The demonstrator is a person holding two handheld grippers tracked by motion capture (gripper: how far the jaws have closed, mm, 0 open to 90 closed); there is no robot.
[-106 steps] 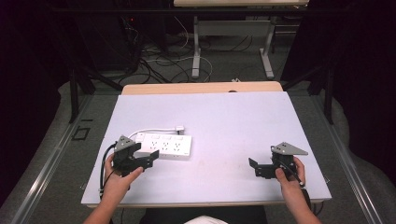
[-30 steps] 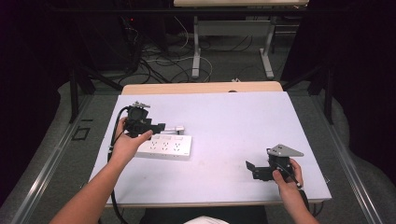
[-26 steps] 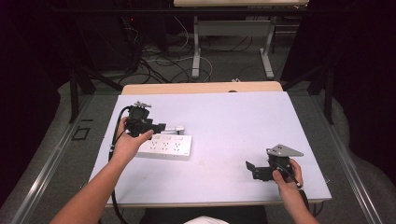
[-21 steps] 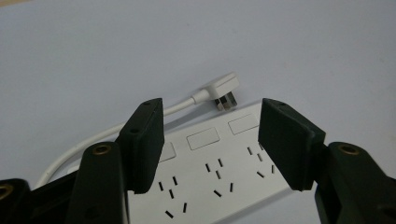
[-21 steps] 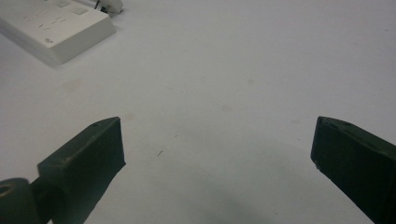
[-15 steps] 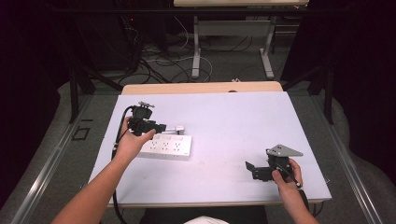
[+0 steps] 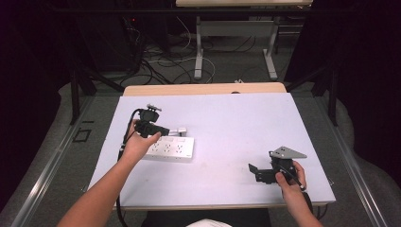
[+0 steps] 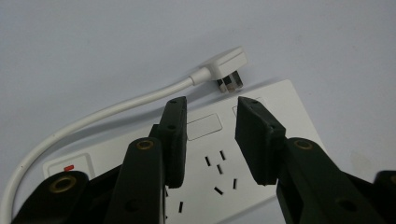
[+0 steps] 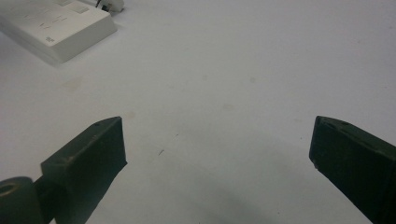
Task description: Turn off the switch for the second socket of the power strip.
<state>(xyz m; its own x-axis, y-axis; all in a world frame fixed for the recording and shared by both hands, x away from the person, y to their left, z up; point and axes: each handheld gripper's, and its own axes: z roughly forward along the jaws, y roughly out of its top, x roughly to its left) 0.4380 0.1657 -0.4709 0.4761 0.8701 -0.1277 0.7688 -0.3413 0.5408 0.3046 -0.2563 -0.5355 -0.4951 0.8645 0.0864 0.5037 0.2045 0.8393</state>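
Left gripper [image 8: 209, 137] had moved up over the strip [image 8: 224, 158], fingers part-spread, empty (plug [image 8: 227, 65] likely next). Right gripper [image 9: 217, 149] idled, fingers wide.

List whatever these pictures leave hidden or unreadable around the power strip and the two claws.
- Power strip: in the left gripper view the left claw covers its near sockets.
- Cable: runs off the left edge of that view.
- Power strip's far end: cut by the right gripper view's top edge.
- Right claw: high view too small to show detail.

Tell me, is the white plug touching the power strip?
Cannot tell. In the left gripper view the plug lies right at the power strip's far edge, prongs toward it, but no clear gap or contact shows.
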